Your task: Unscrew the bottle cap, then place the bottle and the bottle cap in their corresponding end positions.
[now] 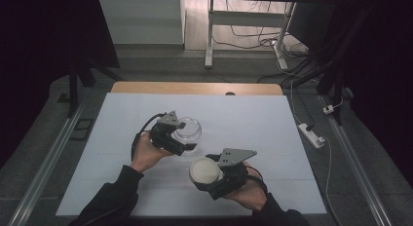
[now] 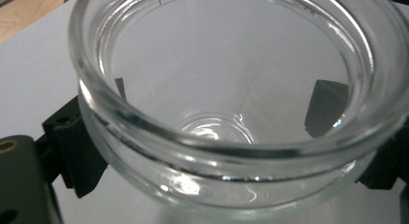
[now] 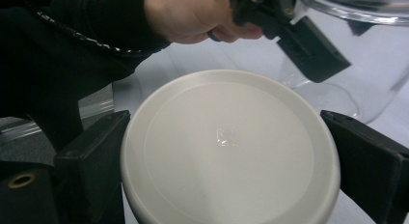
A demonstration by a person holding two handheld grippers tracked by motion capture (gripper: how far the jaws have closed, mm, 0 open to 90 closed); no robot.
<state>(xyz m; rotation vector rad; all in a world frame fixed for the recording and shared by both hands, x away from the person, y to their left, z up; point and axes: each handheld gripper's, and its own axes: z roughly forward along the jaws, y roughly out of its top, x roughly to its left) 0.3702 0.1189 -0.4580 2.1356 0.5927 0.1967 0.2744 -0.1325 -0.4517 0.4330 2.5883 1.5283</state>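
An empty clear glass jar point(image 1: 189, 130) stands on the white table cover, mouth open. My left gripper point(image 1: 187, 139) is shut on the jar, one black jaw on each side of its body. In the left gripper view the jar point(image 2: 231, 156) sits between the jaws of the left gripper point(image 2: 224, 101), whose tips show through the glass. My right gripper point(image 1: 206, 174) is shut on a round white lid point(image 1: 204, 170), near and right of the jar. In the right gripper view the lid point(image 3: 226, 147) is clamped at its rim, with the jar point(image 3: 371, 60) beyond it at upper right.
A white sheet point(image 1: 253, 114) covers the table; a wooden edge point(image 1: 195, 87) shows at its far side. A power strip point(image 1: 311, 134) and cables lie on the floor to the right. White frame legs point(image 1: 209, 36) stand beyond the table.
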